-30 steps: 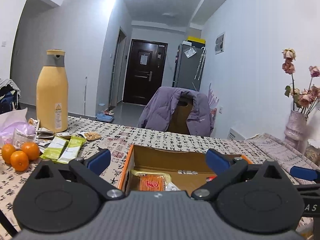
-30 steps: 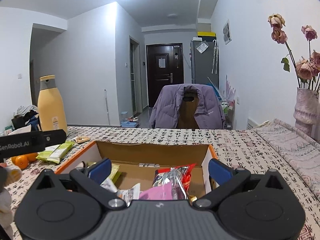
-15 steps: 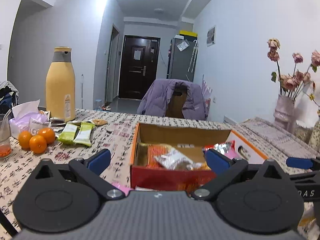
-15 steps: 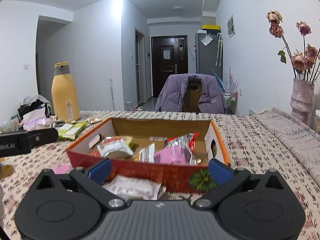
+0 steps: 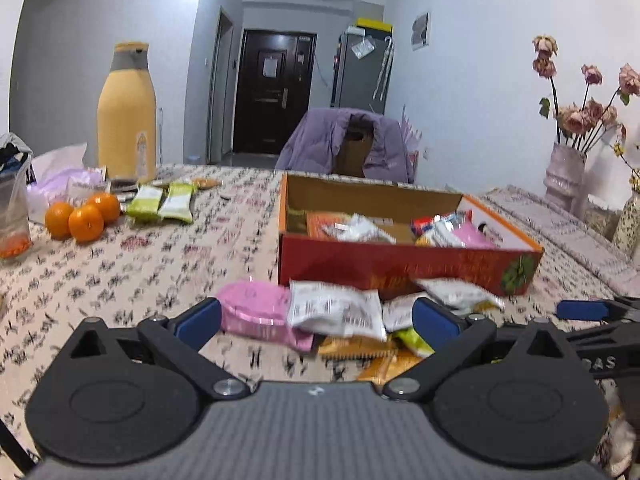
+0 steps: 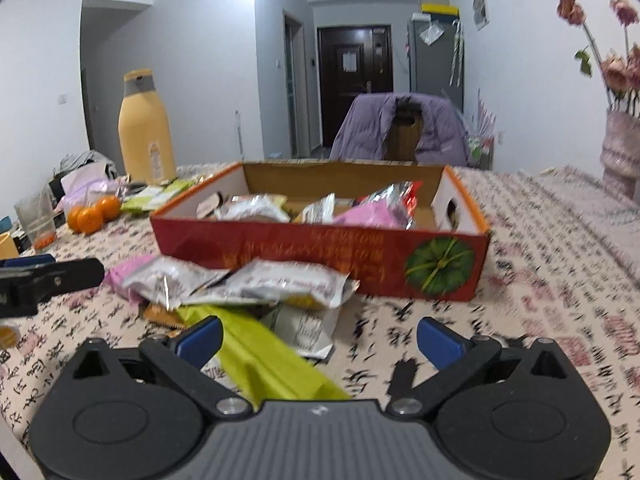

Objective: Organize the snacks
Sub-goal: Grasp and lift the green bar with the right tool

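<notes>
Three oranges [image 5: 82,216], two green packets [image 5: 164,206], one red box [image 5: 400,266].

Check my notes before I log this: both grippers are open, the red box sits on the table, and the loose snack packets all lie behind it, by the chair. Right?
One error: the loose snack packets lie in front of the red box, on the grippers' side, as the right wrist view shows. Left gripper and right gripper are open.

We hold two matching claws — the left claw [image 5: 316,316] and right claw [image 6: 318,340] — black linkage arms, silver pivot screws, blue fingertip pads [image 6: 438,342], ribbed grey housings.
</notes>
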The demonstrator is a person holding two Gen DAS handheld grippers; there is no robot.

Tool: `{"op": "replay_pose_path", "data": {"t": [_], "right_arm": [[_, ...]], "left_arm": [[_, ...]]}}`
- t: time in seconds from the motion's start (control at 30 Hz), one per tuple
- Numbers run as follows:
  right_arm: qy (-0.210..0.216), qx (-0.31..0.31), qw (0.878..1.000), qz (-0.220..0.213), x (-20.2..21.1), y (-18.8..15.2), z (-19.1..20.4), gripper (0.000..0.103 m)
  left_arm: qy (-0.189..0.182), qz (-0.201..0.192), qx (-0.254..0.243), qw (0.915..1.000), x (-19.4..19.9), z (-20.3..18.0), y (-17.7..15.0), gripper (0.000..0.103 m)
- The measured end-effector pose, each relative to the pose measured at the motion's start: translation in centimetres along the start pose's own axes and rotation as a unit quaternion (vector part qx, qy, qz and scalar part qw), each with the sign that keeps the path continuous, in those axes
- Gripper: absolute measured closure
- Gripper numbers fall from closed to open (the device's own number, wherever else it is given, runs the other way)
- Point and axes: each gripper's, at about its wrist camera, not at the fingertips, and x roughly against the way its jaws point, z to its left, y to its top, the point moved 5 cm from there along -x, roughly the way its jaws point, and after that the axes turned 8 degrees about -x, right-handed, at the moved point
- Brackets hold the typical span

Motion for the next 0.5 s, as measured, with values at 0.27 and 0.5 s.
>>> {"op": "replay_pose_path", "data": {"t": [0.27, 0.5], "right_arm": [[0.016, -0.011, 0.999, 0.034, -2.8, -1.1, 1.5, 0.004], [0.038, -0.031, 0.998, 0.047, -3.5, -1.5, 1.8, 0.03]], "left_arm": [[-0.009, 0.014, -0.005, 0.9998, 0.0, -0.3, -1.2, 0.0], [-0.016, 0.022, -0.003, 0.9996, -0.2, -0.4, -1.7, 0.0]]}}
